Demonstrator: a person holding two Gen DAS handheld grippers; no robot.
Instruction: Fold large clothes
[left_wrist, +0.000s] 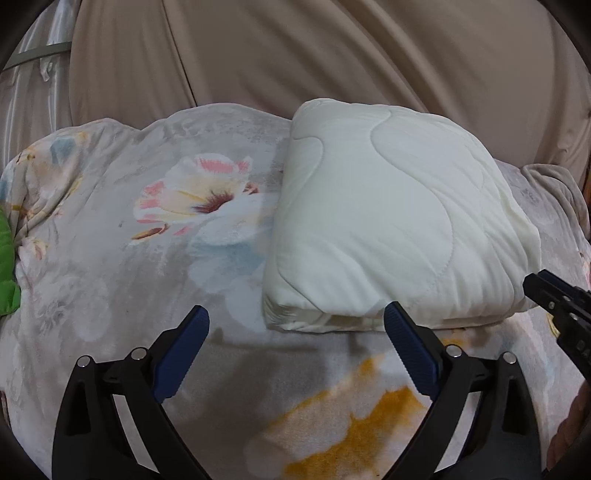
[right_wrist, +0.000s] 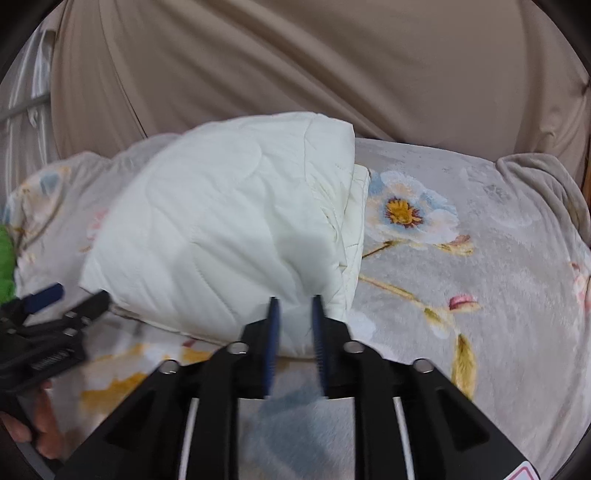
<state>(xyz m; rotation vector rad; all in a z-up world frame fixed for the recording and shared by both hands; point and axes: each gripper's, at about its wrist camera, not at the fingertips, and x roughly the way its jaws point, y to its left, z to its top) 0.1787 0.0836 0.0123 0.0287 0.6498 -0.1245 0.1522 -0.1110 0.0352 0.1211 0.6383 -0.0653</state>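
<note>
A folded cream quilted blanket sits on the grey floral plush bedspread, tan draped fabric hanging behind at twelve o'clock. Left gripper hovers at the bundle's six o'clock edge, jaws wide, gripping nothing. Right gripper near its corner, jaws narrow, nothing between them.

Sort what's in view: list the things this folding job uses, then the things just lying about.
Job:
white quilted cover, folded into a bundle
left gripper, open
right gripper, nearly closed, empty

Lying about:
floral blanket underneath
beige drape behind
green cloth at the left edge
</note>
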